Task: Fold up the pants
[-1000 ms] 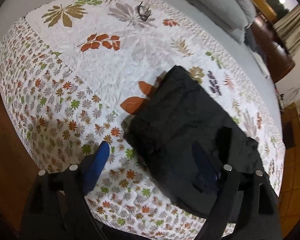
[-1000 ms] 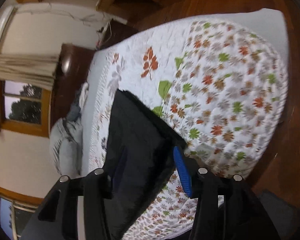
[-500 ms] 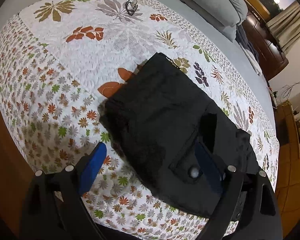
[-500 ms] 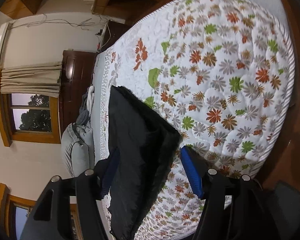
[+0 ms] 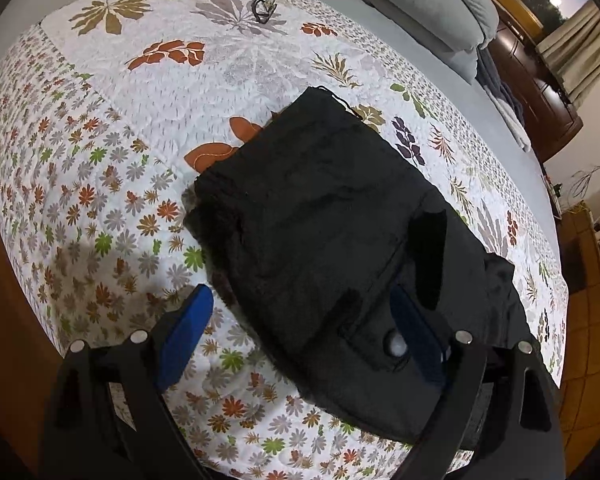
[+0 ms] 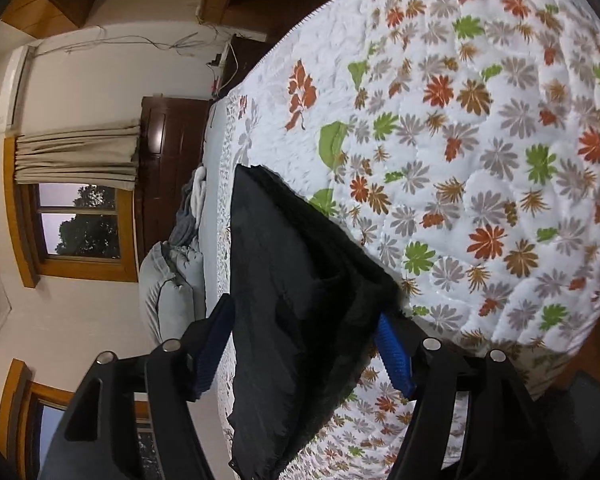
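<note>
Risk noted: folded black fabric pants (image 5: 324, 240) on leaf-print quilted bedspread (image 5: 112, 184) may spring open. My left gripper (image 5: 300, 332) gapes empty; right gripper (image 6: 304, 344) opening, cloth between.

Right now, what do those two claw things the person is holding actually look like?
Both look alike. The left gripper has two black, angular fingers with cut-out slots, each tipped with a ribbed blue pad, and round silver bolt heads on top. The right gripper is built the same: black frame, blue ribbed pads, silver bolts. No cables, hands or sleeves show.
</note>
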`<state>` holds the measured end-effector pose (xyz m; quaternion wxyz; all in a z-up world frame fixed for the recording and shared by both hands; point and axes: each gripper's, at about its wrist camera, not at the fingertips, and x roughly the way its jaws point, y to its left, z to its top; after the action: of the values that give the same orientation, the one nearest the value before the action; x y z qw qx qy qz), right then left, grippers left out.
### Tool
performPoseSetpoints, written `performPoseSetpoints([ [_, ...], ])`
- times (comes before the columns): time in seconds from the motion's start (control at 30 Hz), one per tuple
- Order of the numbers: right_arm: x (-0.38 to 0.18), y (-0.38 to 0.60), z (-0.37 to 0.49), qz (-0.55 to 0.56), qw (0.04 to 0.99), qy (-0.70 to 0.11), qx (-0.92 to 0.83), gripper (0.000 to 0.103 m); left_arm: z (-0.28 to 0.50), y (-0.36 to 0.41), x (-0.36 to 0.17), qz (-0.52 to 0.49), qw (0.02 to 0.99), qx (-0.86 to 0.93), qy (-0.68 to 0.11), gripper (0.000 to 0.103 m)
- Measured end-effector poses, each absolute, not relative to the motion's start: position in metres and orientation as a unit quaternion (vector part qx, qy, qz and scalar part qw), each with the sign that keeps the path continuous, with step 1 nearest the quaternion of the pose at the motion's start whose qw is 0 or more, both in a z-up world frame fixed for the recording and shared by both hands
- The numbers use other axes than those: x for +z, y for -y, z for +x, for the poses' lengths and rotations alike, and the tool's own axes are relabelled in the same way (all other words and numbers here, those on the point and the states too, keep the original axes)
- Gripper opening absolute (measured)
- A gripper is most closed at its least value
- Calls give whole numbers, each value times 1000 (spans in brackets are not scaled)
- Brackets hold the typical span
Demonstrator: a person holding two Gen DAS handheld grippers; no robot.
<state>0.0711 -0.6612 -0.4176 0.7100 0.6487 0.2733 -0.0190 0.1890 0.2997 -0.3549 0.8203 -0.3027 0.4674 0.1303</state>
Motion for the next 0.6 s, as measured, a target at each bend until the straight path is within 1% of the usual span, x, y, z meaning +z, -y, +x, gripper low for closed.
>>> performPoseSetpoints([
  [0.17, -417, 662, 73, 650, 712, -265, -14, 69, 184, -303, -356, -314, 816, 147, -463, 90],
  [0.23, -415, 662, 74, 647, 714, -268, -14, 59, 182, -304, -356, -318, 814, 153, -461, 90],
  [0.3, -413, 659, 76, 645, 715, -270, -12, 37, 180, -305, -356, -318, 813, 161, -460, 90],
  [0.4, -400, 654, 81, 629, 727, -275, -18, 25, 179, -302, -354, -312, 817, 160, -457, 90],
  [0.5, -382, 650, 83, 609, 743, -279, -23, 22, 177, -302, -353, -310, 817, 170, -454, 90],
  [0.6, -361, 643, 86, 589, 757, -283, -29, 21, 176, -301, -352, -309, 817, 173, -455, 90],
])
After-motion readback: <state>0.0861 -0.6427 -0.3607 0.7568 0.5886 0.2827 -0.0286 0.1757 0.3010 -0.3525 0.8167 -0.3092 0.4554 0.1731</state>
